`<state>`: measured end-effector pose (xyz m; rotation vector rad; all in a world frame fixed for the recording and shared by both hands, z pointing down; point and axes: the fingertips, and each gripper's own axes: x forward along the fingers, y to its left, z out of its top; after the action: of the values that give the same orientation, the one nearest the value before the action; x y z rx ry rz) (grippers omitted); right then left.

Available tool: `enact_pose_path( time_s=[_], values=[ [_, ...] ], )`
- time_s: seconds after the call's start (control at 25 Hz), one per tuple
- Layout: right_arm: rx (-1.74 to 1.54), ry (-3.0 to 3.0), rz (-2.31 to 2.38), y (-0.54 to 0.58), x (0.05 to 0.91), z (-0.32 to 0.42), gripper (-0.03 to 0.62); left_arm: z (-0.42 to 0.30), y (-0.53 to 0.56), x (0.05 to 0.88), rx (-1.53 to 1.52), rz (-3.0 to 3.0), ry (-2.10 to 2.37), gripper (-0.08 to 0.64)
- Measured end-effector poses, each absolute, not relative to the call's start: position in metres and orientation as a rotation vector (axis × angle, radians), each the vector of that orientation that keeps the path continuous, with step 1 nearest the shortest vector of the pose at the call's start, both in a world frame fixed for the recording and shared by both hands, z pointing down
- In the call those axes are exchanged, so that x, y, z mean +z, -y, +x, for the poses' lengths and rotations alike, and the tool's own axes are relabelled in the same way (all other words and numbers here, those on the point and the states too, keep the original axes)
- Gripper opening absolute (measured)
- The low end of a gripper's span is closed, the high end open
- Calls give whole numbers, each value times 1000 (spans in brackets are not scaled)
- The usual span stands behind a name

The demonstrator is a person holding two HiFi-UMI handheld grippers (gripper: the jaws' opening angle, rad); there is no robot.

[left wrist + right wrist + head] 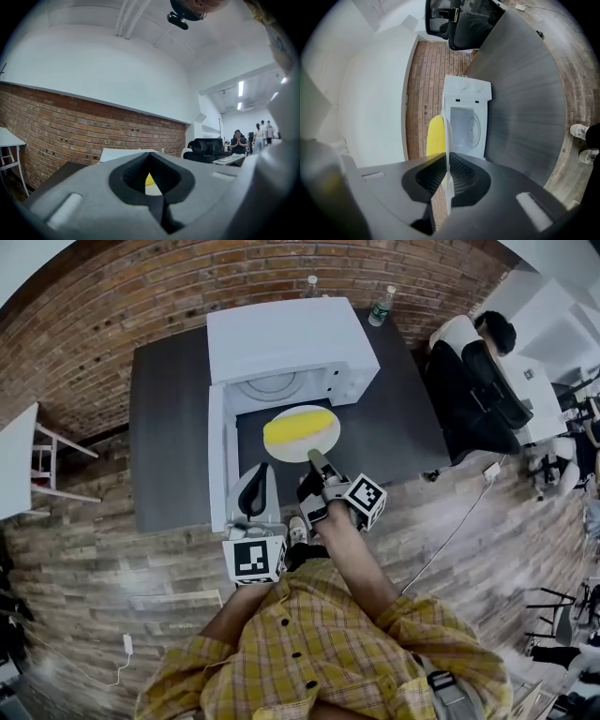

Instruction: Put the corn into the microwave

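A yellow corn cob [298, 428] lies on a round white plate [286, 452] that hangs above the dark table, just in front of the white microwave [281, 338]. The microwave door [217, 460] stands swung open to the left, and the glass turntable [277, 385] shows inside. My right gripper [315, 457] is shut on the plate's near rim. In the right gripper view the plate [448, 140] runs edge-on between the jaws of my right gripper [447, 176], with the corn [436, 136] on its left and the open cavity [466, 124] behind. My left gripper [259, 476] is shut and empty beside the door.
The dark table [169, 427] carries the microwave, with two bottles [381, 306] behind it. A person sits in a black office chair [478, 367] at the right. A white table [19, 465] stands at the left. A cable [459, 521] runs over the wooden floor.
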<state>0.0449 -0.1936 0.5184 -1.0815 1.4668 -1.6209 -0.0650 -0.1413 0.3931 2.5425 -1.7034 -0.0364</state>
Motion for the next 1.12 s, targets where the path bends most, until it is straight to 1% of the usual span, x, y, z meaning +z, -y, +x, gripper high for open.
enact_pose_path(
  time_s=[0.4, 1.12],
  values=[
    [-1687, -1472, -1078, 239, 545, 43, 28, -59, 180, 405, 15, 2505, 1741, 0],
    [-1677, -1500, -1075, 306, 591, 40, 38, -56, 220, 432, 82, 2451, 1755, 0]
  ],
)
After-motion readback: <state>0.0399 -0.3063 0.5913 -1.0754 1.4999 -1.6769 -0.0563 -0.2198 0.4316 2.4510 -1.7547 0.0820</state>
